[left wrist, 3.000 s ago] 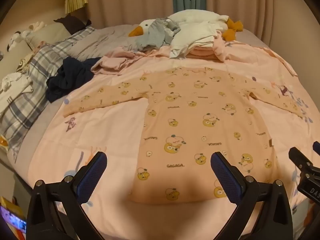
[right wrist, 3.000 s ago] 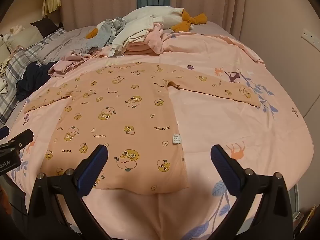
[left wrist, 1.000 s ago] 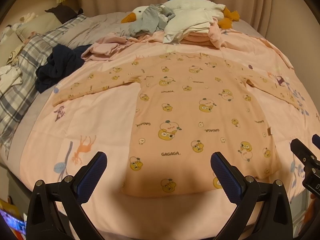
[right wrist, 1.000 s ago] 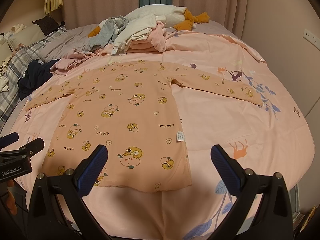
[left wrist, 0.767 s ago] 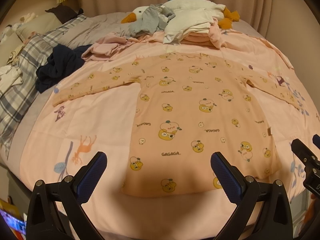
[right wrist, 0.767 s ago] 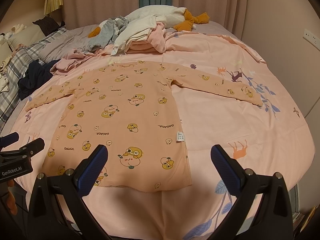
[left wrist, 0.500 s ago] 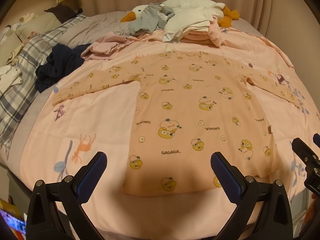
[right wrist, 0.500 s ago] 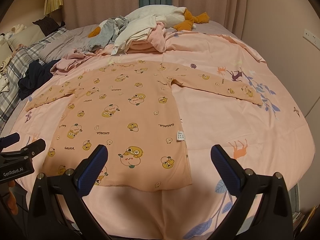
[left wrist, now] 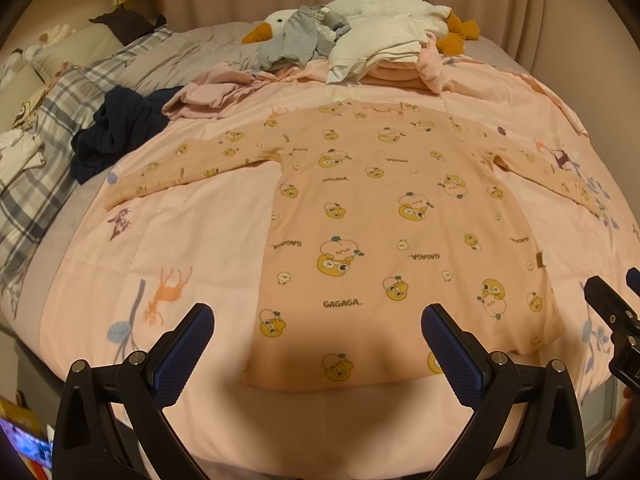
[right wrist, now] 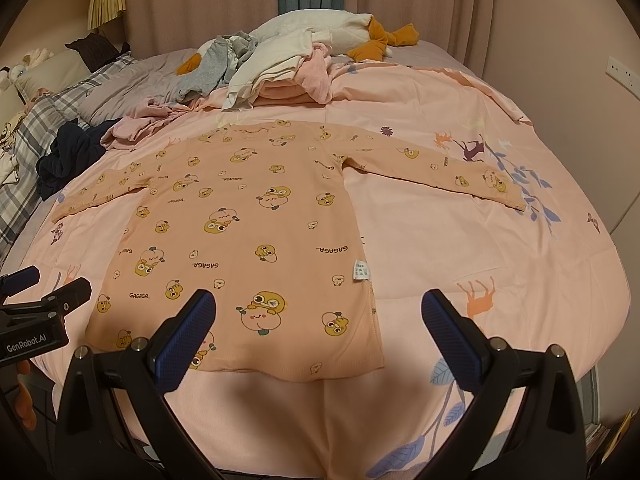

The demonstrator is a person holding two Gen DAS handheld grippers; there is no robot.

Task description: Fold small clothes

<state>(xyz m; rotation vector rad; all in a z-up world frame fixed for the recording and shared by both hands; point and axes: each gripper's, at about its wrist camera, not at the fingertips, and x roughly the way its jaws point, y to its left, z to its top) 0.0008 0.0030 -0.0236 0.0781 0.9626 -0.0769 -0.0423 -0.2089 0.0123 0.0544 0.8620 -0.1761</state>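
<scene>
Two splayed grippers (left wrist: 316, 344) (right wrist: 320, 334) above shirt (left wrist: 392, 232)

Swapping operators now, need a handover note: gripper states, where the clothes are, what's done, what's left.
Left gripper: open, empty, above the near hem.
Right gripper: open, empty, above the hem's right corner.
Peach long-sleeved top: flat on the pink duvet, both sleeves out to the sides, care label at its right edge.
Folded stack sits at the far end by the goose plush; loose pink garment and navy garment lie far left.
Done: top spread out.
Left: no fold made yet on it; loose garments apparently still to do.
</scene>
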